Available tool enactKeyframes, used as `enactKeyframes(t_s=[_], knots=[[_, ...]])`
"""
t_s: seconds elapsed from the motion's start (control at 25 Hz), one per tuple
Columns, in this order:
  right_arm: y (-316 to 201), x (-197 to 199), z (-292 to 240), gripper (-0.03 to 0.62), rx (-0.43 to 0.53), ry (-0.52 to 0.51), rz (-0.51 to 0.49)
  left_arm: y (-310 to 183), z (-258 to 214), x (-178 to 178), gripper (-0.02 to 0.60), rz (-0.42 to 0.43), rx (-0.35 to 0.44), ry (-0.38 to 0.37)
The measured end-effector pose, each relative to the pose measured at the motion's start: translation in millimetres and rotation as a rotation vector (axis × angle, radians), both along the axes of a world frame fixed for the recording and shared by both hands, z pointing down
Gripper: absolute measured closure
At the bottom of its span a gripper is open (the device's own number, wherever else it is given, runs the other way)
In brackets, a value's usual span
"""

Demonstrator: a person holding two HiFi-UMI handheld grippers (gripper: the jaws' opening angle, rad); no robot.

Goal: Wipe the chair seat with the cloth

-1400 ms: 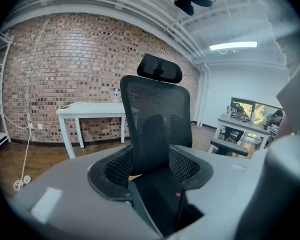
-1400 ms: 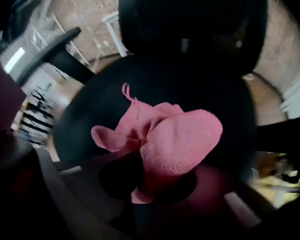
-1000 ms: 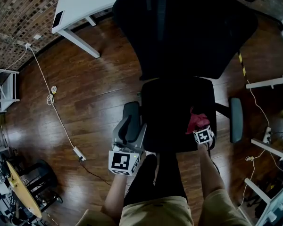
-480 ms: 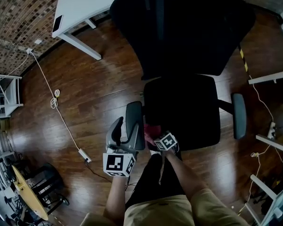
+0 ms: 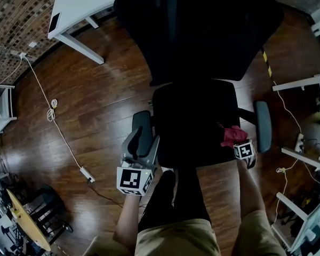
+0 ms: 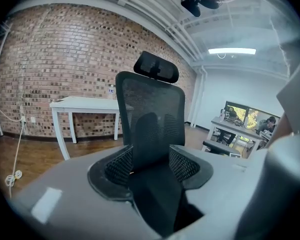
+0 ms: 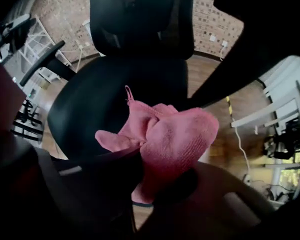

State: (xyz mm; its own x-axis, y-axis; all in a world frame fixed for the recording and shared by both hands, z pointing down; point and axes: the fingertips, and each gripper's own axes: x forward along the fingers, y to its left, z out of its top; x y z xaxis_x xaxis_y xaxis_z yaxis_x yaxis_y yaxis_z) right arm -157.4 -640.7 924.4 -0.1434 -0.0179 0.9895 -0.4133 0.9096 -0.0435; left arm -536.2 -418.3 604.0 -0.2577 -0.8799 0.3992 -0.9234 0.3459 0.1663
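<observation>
While the black padded armrest [image 5: 142, 120] is clamped by the left gripper [image 5: 140, 143], the pink terry cloth [image 7: 175, 134] is pinched by the right gripper [image 5: 239, 143] at the black chair seat's [image 5: 192, 124] right front. A leftward wiping stroke is judged due.

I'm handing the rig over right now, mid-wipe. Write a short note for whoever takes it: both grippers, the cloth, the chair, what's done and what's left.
Left hand-held gripper: jaws either side of the chair's left armrest, seemingly closed on it to steady the chair.
Right hand-held gripper: shut on the pink cloth, which is bunched ahead of the jaws.
The cloth is at the front right corner of the seat, near the right armrest.
Done: cloth grasped and brought to the seat. How much has been wiped does not show.
Left: treat the whole seat as unwiped and sweep the cloth across it, probably right to left.
</observation>
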Motion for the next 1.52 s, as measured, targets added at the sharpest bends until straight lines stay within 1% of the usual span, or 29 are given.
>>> enactKeyframes(t_s=[0.04, 0.12, 0.16, 0.2, 0.24, 0.28, 0.32, 0.36, 0.4, 0.44, 0.48, 0.52, 0.56, 0.64, 0.68, 0.72, 0.8, 0.84, 0.92, 1.0, 1.08, 1.16, 1.24, 1.36, 1.4, 1.44, 1.52], knots=[[-7.8, 5.9, -4.7, 0.562, 0.026, 0.032, 0.022, 0.1, 1.0, -0.5, 0.376, -0.004, 0.001, 0.002], [-12.8, 11.9, -4.9, 0.562, 0.057, 0.062, 0.103, -0.1, -1.4, -2.2, 0.376, -0.010, 0.004, 0.003], [-5.5, 8.8, -0.8, 0.563, 0.047, 0.055, 0.148, 0.7, -3.5, -3.3, 0.376, -0.012, 0.007, 0.002], [12.4, -3.9, 4.2, 0.563, -0.002, 0.020, 0.180, 2.3, -5.3, -4.6, 0.376, -0.015, 0.010, 0.000], [43.1, -29.1, 8.8, 0.563, -0.100, -0.056, 0.188, 4.3, -7.0, -6.0, 0.376, -0.021, 0.012, -0.001], [86.1, -65.8, 9.8, 0.563, -0.241, -0.171, 0.167, 6.4, -7.4, -6.9, 0.376, -0.029, 0.013, 0.000], [138.1, -108.1, 5.1, 0.563, -0.401, -0.307, 0.117, 8.4, -5.6, -6.5, 0.376, -0.035, 0.013, 0.002], [194.0, -148.0, -3.6, 0.563, -0.550, -0.436, 0.043, 10.1, -2.1, -4.6, 0.376, -0.036, 0.013, 0.005], [249.0, -181.5, -13.9, 0.563, -0.672, -0.540, -0.046, 11.3, 1.4, -1.9, 0.376, -0.034, 0.009, 0.007], [298.8, -209.2, -24.1, 0.563, -0.753, -0.609, -0.137, 12.3, 3.7, 0.3, 0.376, -0.031, 0.002, 0.009], [339.4, -231.4, -31.3, 0.563, -0.788, -0.635, -0.216, 13.4, 4.3, 1.4, 0.376, -0.029, -0.008, 0.010], [368.0, -247.9, -33.0, 0.563, -0.782, -0.617, -0.269, 14.5, 3.8, 1.0, 0.376, -0.030, -0.017, 0.011], [384.2, -257.7, -28.3, 0.562, -0.749, -0.571, -0.294, 16.2, 3.3, -0.4, 0.376, -0.031, -0.023, 0.012], [387.7, -257.6, -9.0, 0.562, -0.676, -0.468, -0.282, 22.6, 4.7, -4.1, 0.376, -0.038, -0.029, 0.011], [381.2, -251.6, -2.5, 0.562, -0.662, -0.445, -0.263, 26.9, 5.5, -5.7, 0.376, -0.044, -0.031, 0.011], [371.2, -244.7, -0.3, 0.562, -0.664, -0.447, -0.245, 30.6, 5.3, -7.6, 0.376, -0.051, -0.036, 0.010], [337.4, -224.1, 3.3, 0.562, -0.648, -0.457, -0.233, 34.4, 4.3, -12.2, 0.376, -0.062, -0.038, 0.006], [312.2, -205.5, 10.1, 0.562, -0.612, -0.436, -0.224, 35.1, 5.0, -14.3, 0.376, -0.067, -0.033, 0.004], [250.1, -152.1, 27.1, 0.562, -0.513, -0.357, -0.161, 36.5, 8.1, -16.2, 0.376, -0.076, -0.021, 0.007], [180.8, -94.9, 29.7, 0.562, -0.398, -0.277, -0.082, 37.5, 11.4, -15.2, 0.376, -0.075, -0.011, 0.014], [116.5, -47.5, 22.0, 0.562, -0.278, -0.205, -0.052, 34.9, 12.1, -14.5, 0.376, -0.065, -0.006, 0.015], [68.8, -13.2, 16.8, 0.562, -0.183, -0.143, -0.049, 31.5, 12.6, -14.1, 0.376, -0.057, -0.008, 0.019], [42.7, 5.3, 11.7, 0.562, -0.123, -0.077, -0.065, 31.6, 17.2, -11.9, 0.376, -0.052, -0.011, 0.024], [21.4, 18.7, 4.3, 0.562, -0.025, 0.057, -0.110, 33.4, 20.3, -9.4, 0.376, -0.047, -0.011, 0.026], [14.3, 23.1, 1.6, 0.562, 0.011, 0.100, -0.100, 33.4, 17.6, -10.2, 0.376, -0.046, -0.011, 0.024], [8.7, 26.8, -0.7, 0.562, 0.037, 0.131, -0.070, 33.9, 13.8, -12.1, 0.376, -0.046, -0.009, 0.020], [10.9, 28.7, -1.5, 0.562, 0.036, 0.155, 0.026, 38.5, 6.0, -17.8, 0.376, -0.053, -0.007, 0.010]])
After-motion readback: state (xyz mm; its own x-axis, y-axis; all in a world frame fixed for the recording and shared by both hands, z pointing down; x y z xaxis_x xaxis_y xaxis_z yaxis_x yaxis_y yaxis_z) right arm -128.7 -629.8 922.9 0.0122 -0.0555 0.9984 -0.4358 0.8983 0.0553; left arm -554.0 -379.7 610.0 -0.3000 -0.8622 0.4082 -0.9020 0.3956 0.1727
